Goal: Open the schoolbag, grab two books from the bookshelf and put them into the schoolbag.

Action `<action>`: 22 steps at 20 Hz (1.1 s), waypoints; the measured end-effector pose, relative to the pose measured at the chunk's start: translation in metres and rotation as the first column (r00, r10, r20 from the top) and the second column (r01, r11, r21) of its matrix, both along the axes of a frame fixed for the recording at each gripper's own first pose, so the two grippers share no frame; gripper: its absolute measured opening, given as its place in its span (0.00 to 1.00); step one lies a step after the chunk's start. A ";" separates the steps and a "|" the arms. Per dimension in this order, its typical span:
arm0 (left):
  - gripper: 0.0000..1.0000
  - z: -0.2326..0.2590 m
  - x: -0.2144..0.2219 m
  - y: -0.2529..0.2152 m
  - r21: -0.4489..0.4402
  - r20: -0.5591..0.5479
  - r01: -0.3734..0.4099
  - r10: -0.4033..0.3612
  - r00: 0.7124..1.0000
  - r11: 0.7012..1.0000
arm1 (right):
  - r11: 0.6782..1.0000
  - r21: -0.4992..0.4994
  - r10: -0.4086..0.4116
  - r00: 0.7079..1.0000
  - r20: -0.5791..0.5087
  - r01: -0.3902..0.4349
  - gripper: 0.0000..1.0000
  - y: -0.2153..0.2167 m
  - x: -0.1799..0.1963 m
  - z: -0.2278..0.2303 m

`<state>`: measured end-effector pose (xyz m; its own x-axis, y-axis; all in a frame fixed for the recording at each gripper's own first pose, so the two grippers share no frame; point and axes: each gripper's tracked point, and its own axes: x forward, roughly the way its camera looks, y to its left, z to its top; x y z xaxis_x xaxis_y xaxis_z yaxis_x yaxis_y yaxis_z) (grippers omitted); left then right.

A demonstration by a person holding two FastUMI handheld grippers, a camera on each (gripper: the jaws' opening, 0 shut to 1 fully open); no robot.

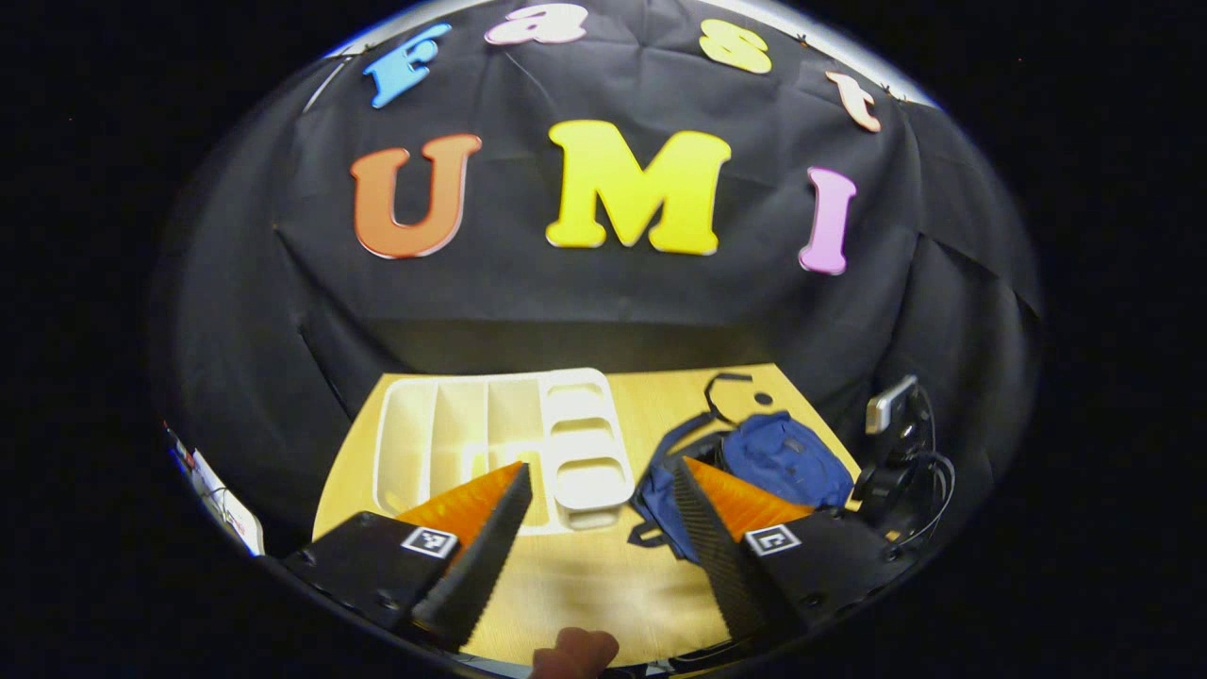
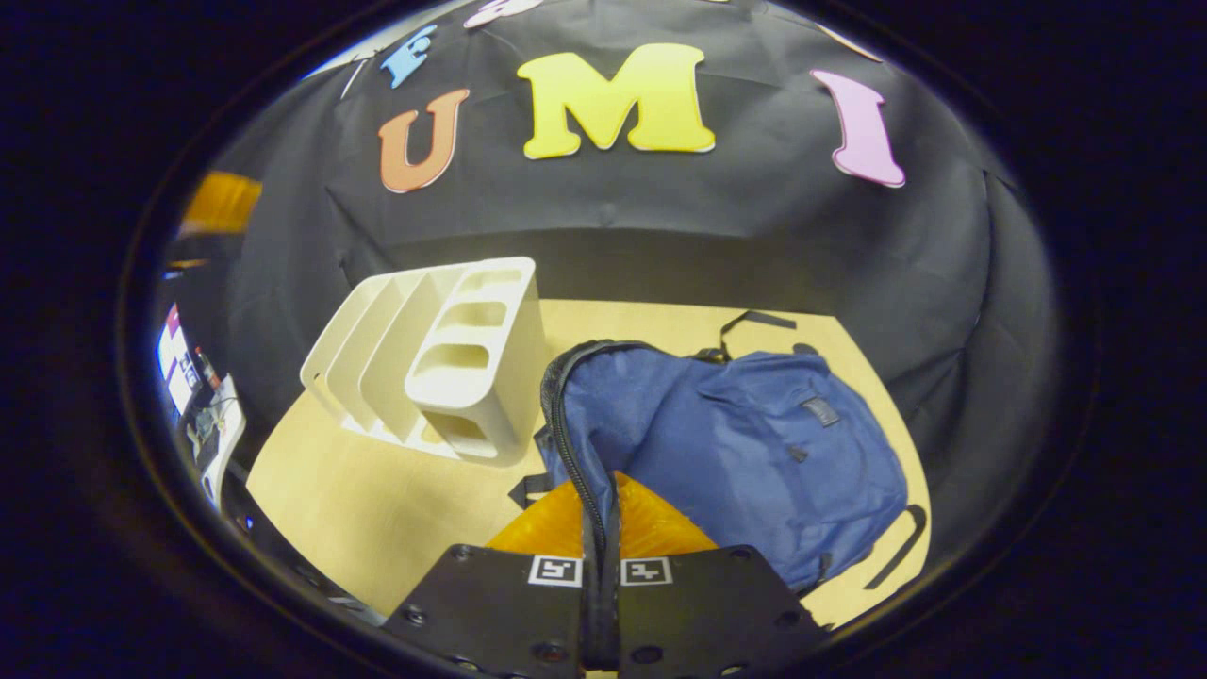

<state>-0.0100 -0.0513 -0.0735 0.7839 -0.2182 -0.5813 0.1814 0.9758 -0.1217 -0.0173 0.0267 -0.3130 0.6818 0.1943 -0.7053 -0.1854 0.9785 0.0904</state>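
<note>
Schoolbag rim pinched: right gripper (image 2: 601,528) clamped on zippered edge of blue fabric schoolbag (image 2: 754,443), lying on light wooden table (image 2: 377,509). White slotted plastic bookshelf (image 2: 443,368) at 10 o'clock. Left gripper (image 1: 599,490) spread wide above table.

A light wooden table (image 2: 377,509) stands against the booth's black cloth wall. A white bookshelf (image 2: 443,368) with upright dividers stands on it toward the left in the right gripper view, its compartments holding no visible books. Just beside it, touching its base, lies a blue schoolbag (image 2: 754,443), its black straps (image 2: 754,321) trailing onto the bare tabletop behind.
</note>
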 end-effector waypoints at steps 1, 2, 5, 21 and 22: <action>0.98 0.007 0.007 0.003 -0.018 0.032 -0.026 0.026 0.999 1.000 | 1.000 -0.003 0.006 1.000 -0.008 -0.006 0.02 0.005 -0.001 -0.008; 0.98 0.006 0.012 0.001 -0.035 0.059 -0.052 0.054 0.997 0.998 | 1.000 -0.010 0.014 1.000 -0.017 -0.014 0.00 0.008 -0.001 -0.016; 0.98 0.011 0.021 0.006 -0.065 0.108 -0.109 0.116 0.987 0.992 | 1.000 -0.015 0.019 0.998 -0.054 -0.019 0.02 0.016 -0.005 -0.041; 0.98 0.051 0.052 0.042 -0.009 0.336 -0.193 0.185 0.924 0.981 | 0.998 0.060 -0.006 0.982 0.187 -0.006 0.97 0.031 0.031 0.066; 0.98 0.057 0.057 0.042 0.003 0.365 -0.182 0.169 0.916 0.983 | 0.997 0.078 -0.029 0.968 0.249 0.010 0.97 0.028 0.038 0.098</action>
<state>0.0472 -0.0097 -0.0167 0.9658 -0.0419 -0.2559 0.0317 0.9985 -0.0441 0.0205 0.0544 -0.2147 0.8388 0.2250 -0.4957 -0.1921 0.9744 0.1173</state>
